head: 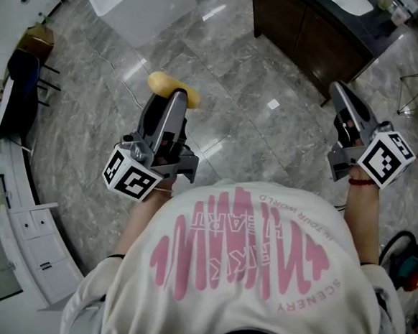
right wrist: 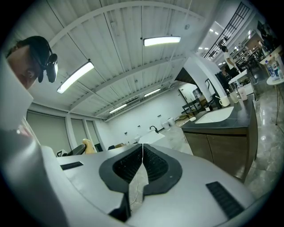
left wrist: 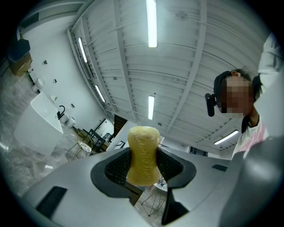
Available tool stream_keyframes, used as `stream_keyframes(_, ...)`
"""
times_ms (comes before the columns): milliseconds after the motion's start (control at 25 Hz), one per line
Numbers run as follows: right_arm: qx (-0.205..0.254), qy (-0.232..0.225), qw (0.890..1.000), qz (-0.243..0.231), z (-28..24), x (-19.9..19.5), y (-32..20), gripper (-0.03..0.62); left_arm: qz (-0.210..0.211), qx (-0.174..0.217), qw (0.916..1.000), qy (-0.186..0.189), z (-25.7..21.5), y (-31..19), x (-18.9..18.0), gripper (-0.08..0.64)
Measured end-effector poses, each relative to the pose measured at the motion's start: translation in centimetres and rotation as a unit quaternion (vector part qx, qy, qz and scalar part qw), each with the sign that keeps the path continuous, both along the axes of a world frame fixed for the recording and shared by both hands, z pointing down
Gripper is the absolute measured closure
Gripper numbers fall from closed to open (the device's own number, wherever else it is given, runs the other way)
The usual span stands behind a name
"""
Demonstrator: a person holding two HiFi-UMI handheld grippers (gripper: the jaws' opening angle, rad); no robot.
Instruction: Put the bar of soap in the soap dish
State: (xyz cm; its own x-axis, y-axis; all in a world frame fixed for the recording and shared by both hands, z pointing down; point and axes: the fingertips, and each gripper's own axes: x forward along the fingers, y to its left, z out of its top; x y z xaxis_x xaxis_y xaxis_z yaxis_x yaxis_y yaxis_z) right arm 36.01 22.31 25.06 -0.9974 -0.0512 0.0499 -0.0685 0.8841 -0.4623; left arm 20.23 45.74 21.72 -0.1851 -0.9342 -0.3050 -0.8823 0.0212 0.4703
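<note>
Soap (left wrist: 143, 153): pale yellow bar, rounded ends, pinched at the waist, speckled, with raised lettering down one face.
Where the soap is: clamped at its waist in the left gripper (left wrist: 143, 165), one end sticking out past the jaws; in the head view it hangs over the floor (head: 224, 70).
Left jaws: held fairly wide by the bar, ribbed black pads (left wrist: 116, 166) pressing on both sides.
Right jaws: the right gripper (right wrist: 142, 163) has its pads together, nothing between them.
Gripper bodies: smooth grey plastic, each with a black-and-white marker cube (head: 130, 174).
Floor: glossy grey marble, streaked with reflections.
Cabinet (head: 306, 26): dark wood, dark top.
Pose: both grippers held out before the chest, well apart, pointing away from the person; the left tips slightly up, the right lies level.
Shirt (head: 258, 275): white cloth with pink print.
</note>
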Motion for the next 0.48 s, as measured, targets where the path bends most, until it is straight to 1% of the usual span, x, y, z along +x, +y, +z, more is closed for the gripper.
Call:
stream_keyframes(160, 0.000, 0.003, 1.000, 0.009, 0.2, 0.9, 0.1, 0.574, -0.004, 0.004, 1.0000, -0.002, -0.2, 0.4, -0.3, 0.374)
stream_keyframes(480, -0.003, 0.004, 0.999, 0.040, 0.1, 4.1, -0.6, 0.574, 0.010, 0.014, 0.9998, -0.009, -1.0, -0.4, 0.3, 0.373)
